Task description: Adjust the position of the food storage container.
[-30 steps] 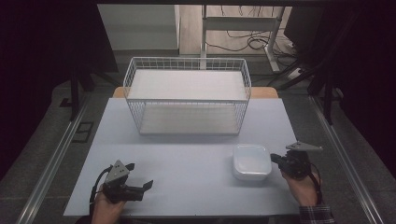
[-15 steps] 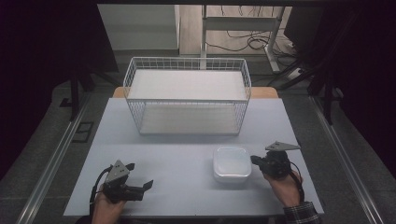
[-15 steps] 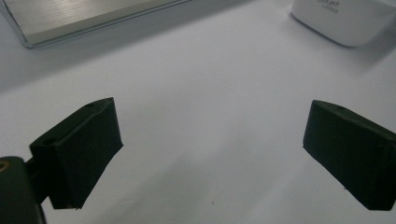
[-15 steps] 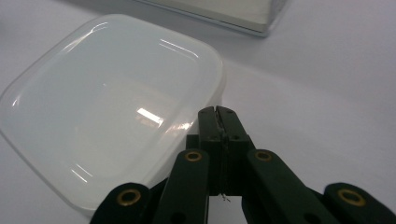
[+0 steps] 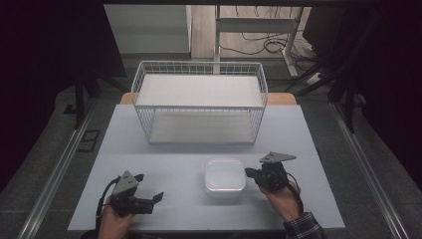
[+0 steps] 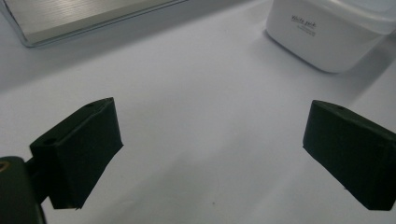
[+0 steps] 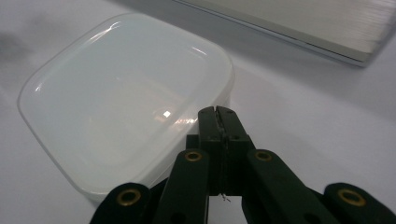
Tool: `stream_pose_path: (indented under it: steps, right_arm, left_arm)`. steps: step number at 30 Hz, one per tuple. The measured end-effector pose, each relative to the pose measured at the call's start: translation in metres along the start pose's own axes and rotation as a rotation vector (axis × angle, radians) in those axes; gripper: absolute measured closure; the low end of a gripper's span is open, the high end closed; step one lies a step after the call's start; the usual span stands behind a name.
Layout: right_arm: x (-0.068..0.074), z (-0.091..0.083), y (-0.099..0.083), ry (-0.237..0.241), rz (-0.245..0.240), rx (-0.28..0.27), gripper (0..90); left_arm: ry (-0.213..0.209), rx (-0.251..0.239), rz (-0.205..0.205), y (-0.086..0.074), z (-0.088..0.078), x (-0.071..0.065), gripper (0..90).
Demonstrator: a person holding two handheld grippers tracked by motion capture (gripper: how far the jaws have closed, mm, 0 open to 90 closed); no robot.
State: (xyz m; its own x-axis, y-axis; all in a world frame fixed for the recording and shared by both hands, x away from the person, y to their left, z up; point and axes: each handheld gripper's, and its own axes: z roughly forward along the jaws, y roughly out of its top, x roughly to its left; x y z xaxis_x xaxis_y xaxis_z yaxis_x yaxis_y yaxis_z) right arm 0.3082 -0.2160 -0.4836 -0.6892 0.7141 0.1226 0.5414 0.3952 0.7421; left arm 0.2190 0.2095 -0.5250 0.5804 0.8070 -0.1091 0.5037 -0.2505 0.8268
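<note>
A white, square lidded container [image 5: 225, 175] with rounded corners sits on the pale table [image 5: 164, 149], near the front centre. My right gripper [image 5: 251, 174] is at its right edge, jaws shut with nothing between them. In the right gripper view the closed tips [image 7: 218, 114] rest against the container's [image 7: 126, 102] rim. My left gripper [image 5: 157, 198] lies low at the front left, open and pointing right. In the left gripper view its two black jaws stand wide apart [image 6: 210, 154] over bare table. The container [image 6: 327, 32] is well beyond them.
A white wire basket [image 5: 199, 67] with a pale board in its bottom stands at the back centre of the table. Its base edge shows as a metal-edged slab [image 6: 70, 18] [image 7: 303, 23] in both gripper views. Dark floor, cables and stands surround the table.
My right gripper has moved left across the front of the table, and the white container has slid left with it toward the centre. The left gripper has kept still.
</note>
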Motion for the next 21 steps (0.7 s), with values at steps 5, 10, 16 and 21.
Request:
stream_pose_path:
  steps: [5,10,16,21]
  right_arm:
    - [0.012,0.009,0.004,0.029,-0.016,-0.004,88.8]
    - [0.022,0.018,0.007,0.058,-0.017,-0.007,88.8]
    - [0.031,0.026,0.01,0.084,-0.035,-0.009,88.7]
    - [0.023,0.011,0.008,0.049,-0.055,-0.054,80.6]
  left_arm:
    - [0.0,-0.001,0.0,0.0,0.0,0.0,3.9]
    - [-0.003,0.0,0.001,0.0,0.0,0.0,3.9]
    - [-0.01,0.001,0.002,0.0,-0.001,0.0,4.0]
    - [-0.028,0.004,-0.005,0.001,-0.002,-0.001,4.5]
